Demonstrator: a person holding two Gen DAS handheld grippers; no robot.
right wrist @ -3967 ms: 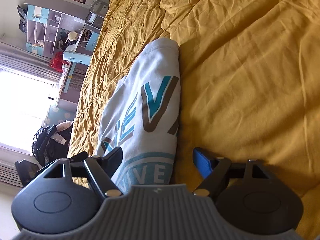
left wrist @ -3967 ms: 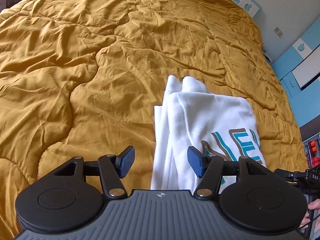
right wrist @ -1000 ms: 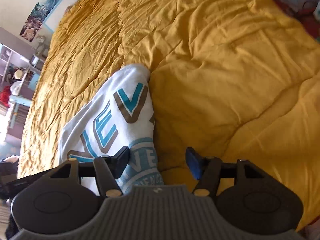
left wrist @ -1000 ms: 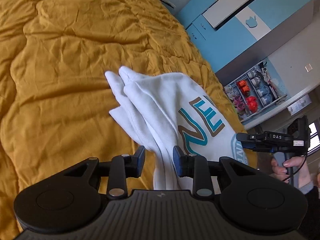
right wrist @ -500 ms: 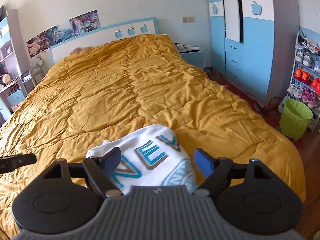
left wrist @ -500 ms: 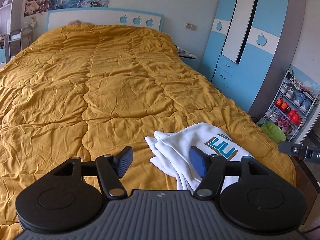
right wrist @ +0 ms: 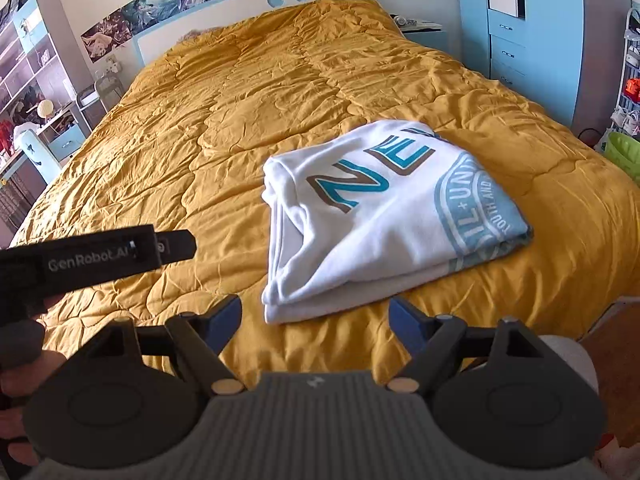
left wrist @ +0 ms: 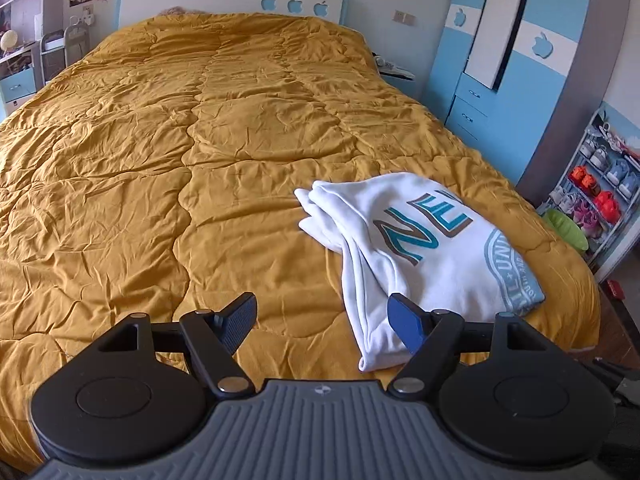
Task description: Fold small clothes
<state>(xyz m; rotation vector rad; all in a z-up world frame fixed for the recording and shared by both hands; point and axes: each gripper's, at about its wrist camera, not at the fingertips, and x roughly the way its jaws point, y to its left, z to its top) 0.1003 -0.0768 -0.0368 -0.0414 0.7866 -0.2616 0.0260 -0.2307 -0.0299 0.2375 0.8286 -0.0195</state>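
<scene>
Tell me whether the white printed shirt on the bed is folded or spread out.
Folded. The white shirt lies on the yellow quilt as a compact stack, with layered edges showing along its left and near sides and the print facing up.

Your quilt (left wrist: pixel 168 168) is mustard cloth, stitched in panels, finely creased, with a faint sheen; your shirt (right wrist: pixel 384 216) is soft matt white knit, its teal-and-brown print flat and smooth; your left gripper (left wrist: pixel 322 318) has matt black plastic arms, ribbed blue pads, small bright metal pivots and a grooved grey body; the wardrobe (left wrist: pixel 516 60) shows smooth blue-and-white panels; the bin (right wrist: pixel 624 152) is glossy green plastic.
</scene>
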